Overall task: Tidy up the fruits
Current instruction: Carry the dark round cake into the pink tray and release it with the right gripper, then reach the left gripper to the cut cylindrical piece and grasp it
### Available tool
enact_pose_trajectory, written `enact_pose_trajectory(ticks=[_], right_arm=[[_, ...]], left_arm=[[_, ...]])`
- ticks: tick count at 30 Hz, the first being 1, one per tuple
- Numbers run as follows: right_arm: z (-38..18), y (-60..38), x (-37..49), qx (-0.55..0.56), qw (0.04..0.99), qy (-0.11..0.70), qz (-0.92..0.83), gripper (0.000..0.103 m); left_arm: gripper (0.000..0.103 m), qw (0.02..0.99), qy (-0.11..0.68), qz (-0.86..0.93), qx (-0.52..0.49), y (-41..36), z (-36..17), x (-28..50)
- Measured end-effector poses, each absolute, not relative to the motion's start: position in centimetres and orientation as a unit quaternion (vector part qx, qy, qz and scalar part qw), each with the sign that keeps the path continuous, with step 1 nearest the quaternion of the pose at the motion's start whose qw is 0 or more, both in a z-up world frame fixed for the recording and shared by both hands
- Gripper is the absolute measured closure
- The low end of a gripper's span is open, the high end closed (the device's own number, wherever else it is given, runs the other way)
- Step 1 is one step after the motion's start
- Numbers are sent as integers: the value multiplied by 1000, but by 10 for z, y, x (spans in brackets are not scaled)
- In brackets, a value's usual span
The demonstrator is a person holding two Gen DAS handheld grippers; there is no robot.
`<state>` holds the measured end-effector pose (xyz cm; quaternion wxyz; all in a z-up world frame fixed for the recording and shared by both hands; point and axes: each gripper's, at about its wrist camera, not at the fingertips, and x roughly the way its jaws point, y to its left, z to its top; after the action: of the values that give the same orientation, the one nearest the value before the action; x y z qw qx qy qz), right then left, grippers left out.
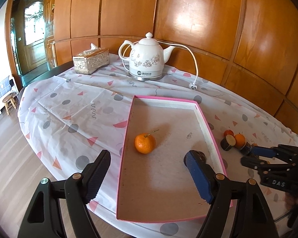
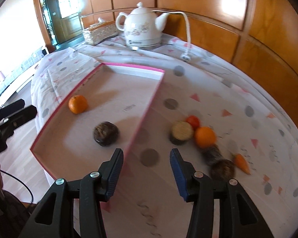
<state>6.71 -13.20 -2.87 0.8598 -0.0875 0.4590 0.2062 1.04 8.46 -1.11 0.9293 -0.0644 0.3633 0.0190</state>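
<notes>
Your right-wrist view is motion-blurred, so the cluster on the patterned white tablecloth [image 2: 218, 91] right of the shallow pink-rimmed cardboard tray [image 2: 149, 107] is hard to read: a round orange fruit [image 2: 205, 136], a small red-orange fruit [image 2: 193, 121], a cut pale-faced dark cylinder [image 2: 181, 132], two dark fuzzy lumps I can't identify, and a small orange carrot-like piece [image 2: 242, 163]. In the tray sit a stemmed orange mandarin [image 1: 145, 143] and a dark brown round fruit [image 2: 105, 133], which your left blue pad half hides in the left view. Your left gripper [image 1: 147, 158] hangs over the tray's near end, jaws wide apart and empty; your right gripper [image 2: 147, 158] tilts down over the tray's right wall, jaws parted, gripping nothing.
</notes>
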Motion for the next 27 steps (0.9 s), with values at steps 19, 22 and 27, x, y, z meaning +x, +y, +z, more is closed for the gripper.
enact_pose_trajectory(ticks=[19, 22, 27], right_arm=[[-37, -257, 47, -80, 867, 483, 94, 54], [-36, -275, 47, -82, 866, 487, 76, 54], [-40, -312, 49, -77, 863, 498, 37, 54]], left_arm=[[24, 925, 379, -21, -25, 44, -14, 17], [24, 924, 380, -27, -20, 39, -14, 18], [24, 923, 381, -44, -7, 25, -12, 21]])
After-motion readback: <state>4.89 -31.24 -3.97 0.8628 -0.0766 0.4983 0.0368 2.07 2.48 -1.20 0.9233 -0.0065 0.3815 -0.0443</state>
